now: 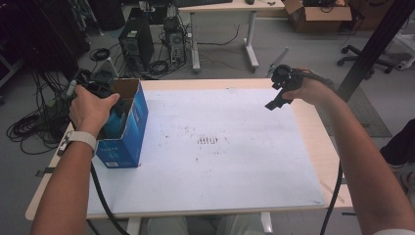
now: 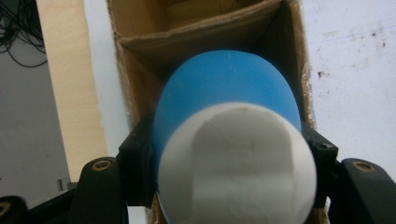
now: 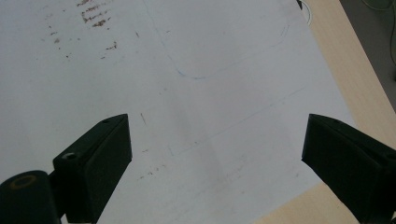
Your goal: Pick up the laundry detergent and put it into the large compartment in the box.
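Observation:
A tall blue box (image 1: 131,139) with an open top stands at the left edge of the table. My left gripper (image 1: 116,117) reaches down into its opening, shut on a rounded blue object with a white end (image 2: 233,163). In the left gripper view the object's blue part (image 2: 224,84) points into the brown cardboard inside of the box (image 2: 140,32), with one black jaw on each side of it. My right gripper (image 1: 278,98) hangs over the far right of the table. Its jaws stand wide apart (image 3: 217,140) with nothing between them, above the white sheet (image 3: 210,56).
A white sheet (image 1: 220,171) with dark smudges (image 1: 210,141) covers most of the wooden table (image 1: 325,156). Beyond the table are computer towers (image 1: 137,41), coiled cables, a desk (image 1: 230,7), a cardboard box (image 1: 318,14) and an office chair (image 1: 372,56). A black post (image 1: 374,46) slants at the right.

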The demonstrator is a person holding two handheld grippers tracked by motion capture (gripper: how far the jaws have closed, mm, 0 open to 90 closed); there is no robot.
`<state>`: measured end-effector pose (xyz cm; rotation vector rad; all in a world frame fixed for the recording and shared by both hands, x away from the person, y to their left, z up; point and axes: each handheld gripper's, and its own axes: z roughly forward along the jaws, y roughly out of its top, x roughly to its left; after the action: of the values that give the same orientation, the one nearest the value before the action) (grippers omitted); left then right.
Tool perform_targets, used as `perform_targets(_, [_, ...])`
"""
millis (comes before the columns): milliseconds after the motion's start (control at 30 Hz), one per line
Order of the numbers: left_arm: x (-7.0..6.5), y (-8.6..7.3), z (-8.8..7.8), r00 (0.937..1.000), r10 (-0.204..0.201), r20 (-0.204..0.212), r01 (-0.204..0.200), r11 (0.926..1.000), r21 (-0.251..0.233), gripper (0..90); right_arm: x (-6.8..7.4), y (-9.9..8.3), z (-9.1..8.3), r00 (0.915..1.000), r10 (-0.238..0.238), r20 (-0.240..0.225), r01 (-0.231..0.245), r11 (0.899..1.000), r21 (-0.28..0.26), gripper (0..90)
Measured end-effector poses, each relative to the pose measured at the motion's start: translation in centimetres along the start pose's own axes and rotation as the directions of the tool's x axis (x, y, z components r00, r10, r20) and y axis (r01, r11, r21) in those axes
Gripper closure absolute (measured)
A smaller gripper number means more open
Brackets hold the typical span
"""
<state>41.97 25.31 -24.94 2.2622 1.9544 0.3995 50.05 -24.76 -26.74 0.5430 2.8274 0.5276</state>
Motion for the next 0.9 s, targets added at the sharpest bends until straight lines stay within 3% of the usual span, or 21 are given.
perform_targets(600, [0.0, -0.7, 3.0, 0.9999, -0.004, 0.013, 0.003, 0.9986, 0.052, 37.6, 0.0, 0.0, 0.1, 1.0, 0.0, -0.002, 0.0, 1.0, 0.007, 8.2])
perform_targets(900, [0.3, -0.6, 3.3, 0.9997, -0.019, 0.016, 0.018, 0.9987, 0.049, 37.5, -0.1, 0.0, 0.4, 1.0, -0.001, -0.003, 0.001, 1.0, 0.011, 8.2])
